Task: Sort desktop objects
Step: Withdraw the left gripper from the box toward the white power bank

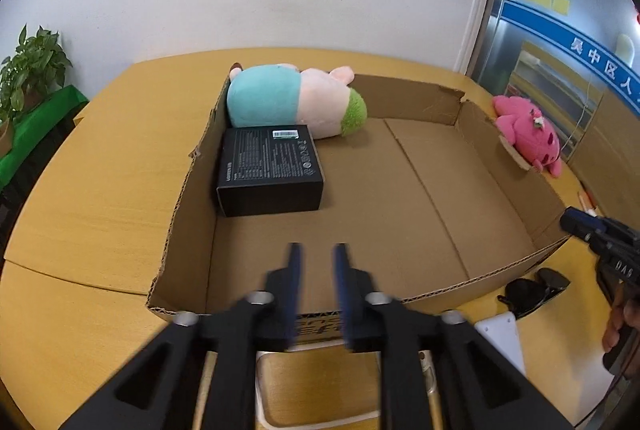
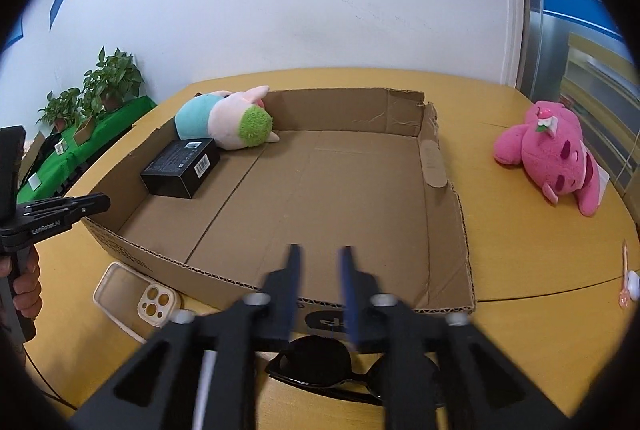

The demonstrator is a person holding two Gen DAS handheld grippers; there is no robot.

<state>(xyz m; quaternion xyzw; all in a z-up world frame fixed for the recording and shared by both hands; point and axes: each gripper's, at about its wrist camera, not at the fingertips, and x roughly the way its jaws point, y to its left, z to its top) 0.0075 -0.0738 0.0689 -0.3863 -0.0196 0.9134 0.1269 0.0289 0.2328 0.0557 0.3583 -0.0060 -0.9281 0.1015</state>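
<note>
Two things already lie in the cardboard box (image 2: 436,166): a black carton (image 2: 180,168) against its left wall and a teal-and-pink plush (image 2: 224,120) in the far left corner, touching the carton's far end. Left on the table (image 2: 520,250) are the pink plush (image 2: 560,158), well apart from the box on its right, the sunglasses (image 2: 320,366) just outside the near wall, the cream phone case (image 2: 134,296) beside the near left corner, and a small pink-and-white item (image 2: 630,282) at the right edge, too blurred to name. The right gripper (image 2: 320,254) hovers directly over the sunglasses with its blue fingers spread and nothing between them; the left gripper (image 1: 316,250) hangs above the near wall, likewise parted and empty, with the phone case (image 1: 320,386) below it. The sunglasses look light, stiff and rather fragile, with glossy lenses that would likely slip or smudge, so the bridge or a temple near the hinge seems the safer place to pinch, gently. The phone case is probably flexible and thin, lying flat, so one long edge would need tipping up before a grip across its rim. The pink plush should be soft and forgiving; a squeeze on its body or a limb would do
</note>
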